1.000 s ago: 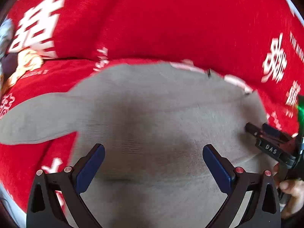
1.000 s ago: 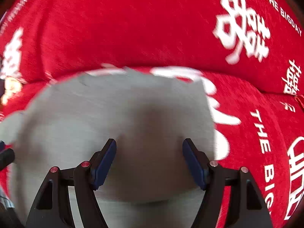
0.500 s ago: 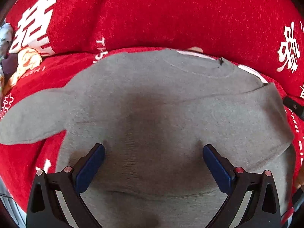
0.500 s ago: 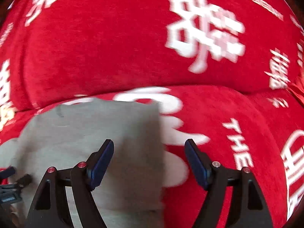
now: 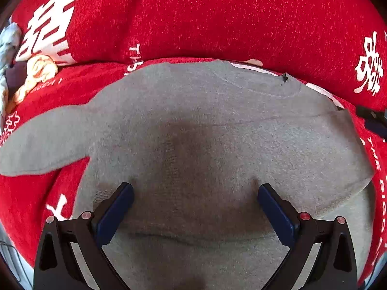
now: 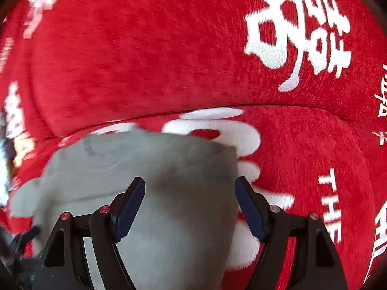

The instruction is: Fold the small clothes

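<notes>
Currently lying flat on red sofa cover [image 5: 217, 24]: grey top [image 5: 205, 125], right side folded in, left sleeve [image 5: 43, 145] outstanding. Left gripper [image 5: 194, 207] and right gripper [image 6: 189, 205] hovering wide apart, holding nothing.

- The grey top [image 5: 193, 125], filling mid-frame, is showing a soft, matt knit with fine ribbing.
- The red cover [image 5: 217, 17], across the upper frame, is looking plush and fuzzy.
- The left gripper [image 5: 194, 207], at bottom, is showing matt black plastic and blue pads [image 5: 113, 213].

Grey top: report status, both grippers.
Left gripper open above grey top. Right gripper open, empty. One sleeve folded across, other sleeve out. Nothing in the way.
</notes>
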The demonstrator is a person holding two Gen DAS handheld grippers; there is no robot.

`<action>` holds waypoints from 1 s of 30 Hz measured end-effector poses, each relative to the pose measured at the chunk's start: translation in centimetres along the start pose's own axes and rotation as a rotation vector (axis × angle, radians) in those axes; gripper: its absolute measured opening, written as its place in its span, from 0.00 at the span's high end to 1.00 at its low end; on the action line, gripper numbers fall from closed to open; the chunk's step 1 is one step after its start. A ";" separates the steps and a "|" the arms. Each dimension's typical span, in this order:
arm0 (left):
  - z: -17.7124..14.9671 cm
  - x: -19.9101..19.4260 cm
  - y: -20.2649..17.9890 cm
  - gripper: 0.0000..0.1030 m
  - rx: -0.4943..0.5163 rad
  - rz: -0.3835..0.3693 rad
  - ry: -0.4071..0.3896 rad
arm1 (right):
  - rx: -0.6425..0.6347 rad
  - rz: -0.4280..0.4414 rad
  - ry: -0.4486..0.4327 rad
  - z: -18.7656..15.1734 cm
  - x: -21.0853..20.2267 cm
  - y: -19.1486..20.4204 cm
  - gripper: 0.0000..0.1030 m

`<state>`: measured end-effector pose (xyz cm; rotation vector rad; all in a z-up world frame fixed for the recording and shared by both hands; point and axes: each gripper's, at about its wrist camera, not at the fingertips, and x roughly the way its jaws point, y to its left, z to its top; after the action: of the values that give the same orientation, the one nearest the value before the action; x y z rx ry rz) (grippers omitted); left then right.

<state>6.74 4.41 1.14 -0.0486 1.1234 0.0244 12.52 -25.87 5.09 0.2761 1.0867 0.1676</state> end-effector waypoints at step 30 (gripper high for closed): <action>-4.8 -5.8 19.2 0.00 -0.430 0.140 -0.091 | -0.318 -0.151 0.000 -12.2 -3.4 14.9 0.23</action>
<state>-0.97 23.39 3.74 -0.3488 1.0129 0.3901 0.14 -10.85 7.19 -0.0912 1.0587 0.2019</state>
